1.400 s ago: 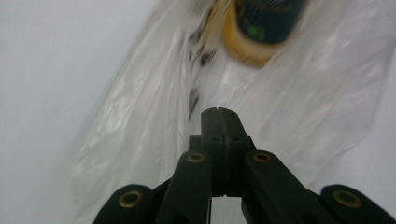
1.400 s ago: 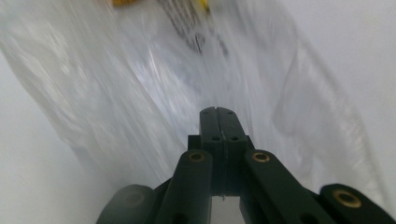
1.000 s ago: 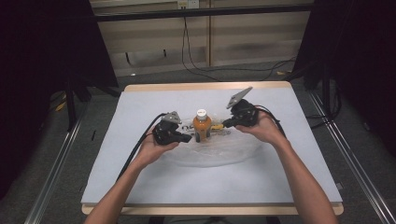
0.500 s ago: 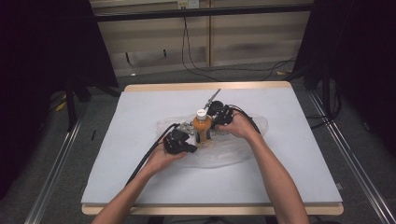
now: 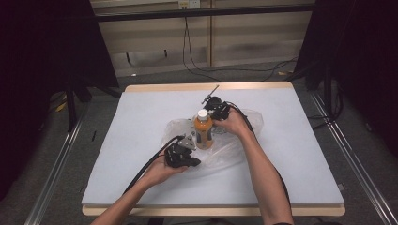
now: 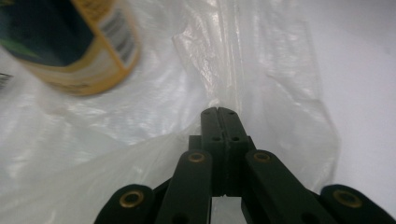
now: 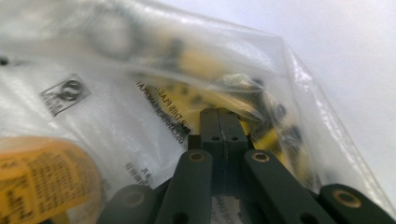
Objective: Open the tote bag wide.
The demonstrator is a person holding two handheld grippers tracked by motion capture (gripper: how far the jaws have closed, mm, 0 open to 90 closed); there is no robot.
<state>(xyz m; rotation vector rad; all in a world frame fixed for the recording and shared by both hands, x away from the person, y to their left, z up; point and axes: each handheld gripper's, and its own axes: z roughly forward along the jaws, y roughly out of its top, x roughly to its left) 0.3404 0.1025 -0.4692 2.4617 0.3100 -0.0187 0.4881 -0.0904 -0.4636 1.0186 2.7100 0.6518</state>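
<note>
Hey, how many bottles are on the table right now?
1. The bottle stands upright near the middle of the table, on the clear plastic bag, between the two grippers. Yellow and black items lie inside the bag; I cannot tell what they are.

A thin, glossy, crinkled clear plastic bag [image 5: 234, 140] lies on the matt pale bench [image 5: 117, 140] with its light wood edge, around a smooth orange bottle [image 5: 203, 131] with a shiny printed label, while each tool's jaws are matt black plastic with brass-coloured rivets.
</note>
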